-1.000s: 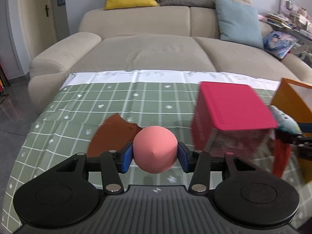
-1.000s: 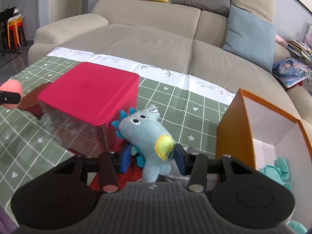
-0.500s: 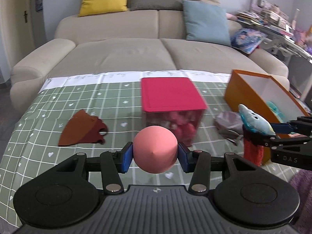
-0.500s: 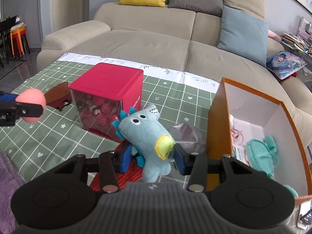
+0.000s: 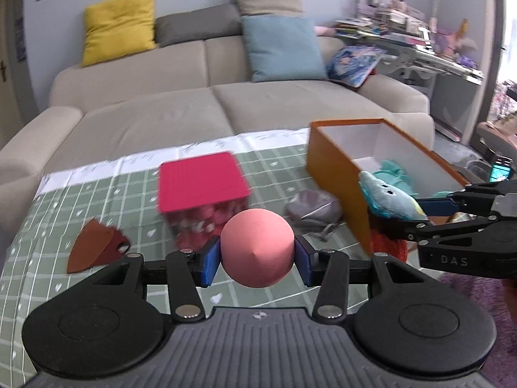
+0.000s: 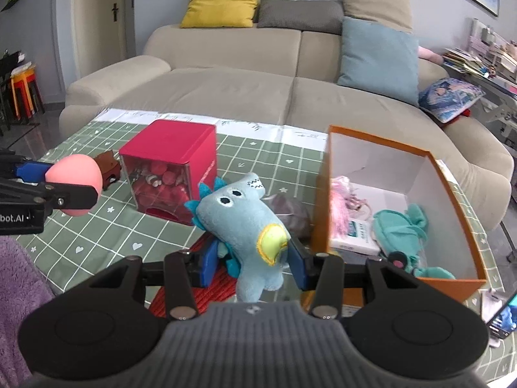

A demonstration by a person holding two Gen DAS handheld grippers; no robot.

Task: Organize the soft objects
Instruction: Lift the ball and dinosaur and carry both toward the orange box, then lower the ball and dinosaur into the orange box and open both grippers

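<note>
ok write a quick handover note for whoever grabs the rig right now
Left tool: shut on pink ball, held above the table.
Right tool: shut on blue plush, just left of the orange box.
Box already holds a teal plush and pink bits.
Still on the table: brown cloth, grey pouch, red mat.
Left: drop plush and ball, probably in the box, then collect the rest.

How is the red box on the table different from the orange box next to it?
The red box is closed under a red lid, and its see-through sides show red items; the orange box is open-topped, opaque, white inside. The red box looks smaller and squarer, the orange box longer. Both stand on the green checked tablecloth holding soft things.
</note>
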